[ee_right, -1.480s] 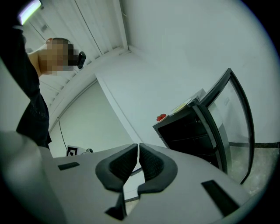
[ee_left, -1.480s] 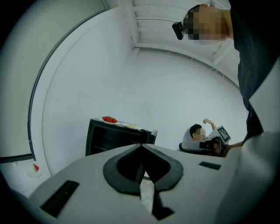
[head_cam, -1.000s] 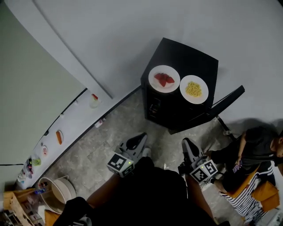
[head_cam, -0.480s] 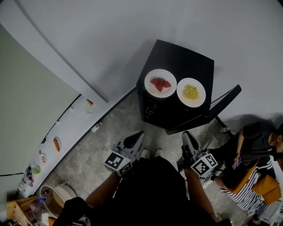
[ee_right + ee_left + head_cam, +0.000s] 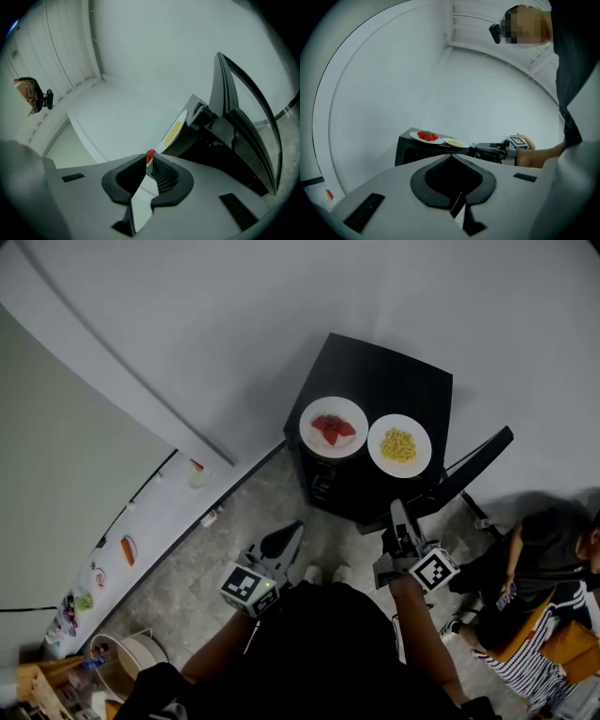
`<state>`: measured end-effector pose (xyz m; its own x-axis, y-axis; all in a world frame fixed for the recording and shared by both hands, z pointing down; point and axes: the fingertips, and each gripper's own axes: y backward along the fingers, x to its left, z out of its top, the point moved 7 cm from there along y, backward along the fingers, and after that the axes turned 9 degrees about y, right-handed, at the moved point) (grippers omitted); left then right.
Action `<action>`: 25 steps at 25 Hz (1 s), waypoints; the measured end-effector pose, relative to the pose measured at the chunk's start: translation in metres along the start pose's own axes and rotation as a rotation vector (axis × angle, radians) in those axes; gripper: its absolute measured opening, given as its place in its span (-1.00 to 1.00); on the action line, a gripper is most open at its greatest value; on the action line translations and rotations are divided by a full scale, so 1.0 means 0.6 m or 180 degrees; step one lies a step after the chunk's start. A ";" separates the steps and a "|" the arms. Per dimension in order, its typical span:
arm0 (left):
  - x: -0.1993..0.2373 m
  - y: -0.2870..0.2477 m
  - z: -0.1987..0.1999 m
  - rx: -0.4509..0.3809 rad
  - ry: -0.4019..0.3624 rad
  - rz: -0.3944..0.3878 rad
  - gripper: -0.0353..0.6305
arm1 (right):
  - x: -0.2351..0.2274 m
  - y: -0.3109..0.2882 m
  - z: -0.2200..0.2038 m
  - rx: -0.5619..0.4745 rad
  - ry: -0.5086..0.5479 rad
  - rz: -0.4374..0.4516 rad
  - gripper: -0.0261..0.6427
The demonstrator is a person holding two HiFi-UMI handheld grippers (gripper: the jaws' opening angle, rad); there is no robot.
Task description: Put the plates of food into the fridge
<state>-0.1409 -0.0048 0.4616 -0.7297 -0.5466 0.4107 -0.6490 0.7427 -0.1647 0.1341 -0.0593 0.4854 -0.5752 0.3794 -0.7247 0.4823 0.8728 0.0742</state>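
A small black fridge (image 5: 394,371) stands against the white wall with its door (image 5: 473,457) swung open to the right. On its top sit two white plates, one with red food (image 5: 333,427) and one with yellow food (image 5: 399,445). My left gripper (image 5: 292,531) is shut and empty, over the floor short of the fridge. My right gripper (image 5: 398,514) is shut and empty too, close to the open door. The left gripper view has the red plate (image 5: 426,136) and the yellow plate (image 5: 455,143) beyond the shut left gripper (image 5: 451,156). The right gripper (image 5: 149,158) is rolled, with the yellow plate (image 5: 173,131) ahead.
A person (image 5: 539,568) sits on the floor at the right, near the open door. A white ledge (image 5: 141,521) with small items runs along the left, and a basin (image 5: 127,652) stands at the lower left. Speckled stone floor (image 5: 234,512) lies before the fridge.
My right gripper has moved forward toward the fridge's open door and rolled. The left gripper has edged forward a little. Both stay shut.
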 end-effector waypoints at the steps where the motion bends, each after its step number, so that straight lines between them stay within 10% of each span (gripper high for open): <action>1: 0.000 -0.004 -0.001 0.0012 -0.0007 0.0005 -0.82 | -0.007 -0.005 0.002 -0.0015 -0.0045 -0.0015 -0.80; 25: 0.008 -0.078 0.010 0.0104 -0.0042 -0.0044 -0.82 | -0.077 -0.074 -0.001 -0.0365 -0.1400 -0.0164 -0.62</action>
<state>-0.1152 -0.0445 0.4656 -0.7233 -0.5620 0.4013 -0.6656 0.7221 -0.1883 0.1392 -0.1153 0.5160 -0.2492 0.1899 -0.9496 0.3699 0.9249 0.0878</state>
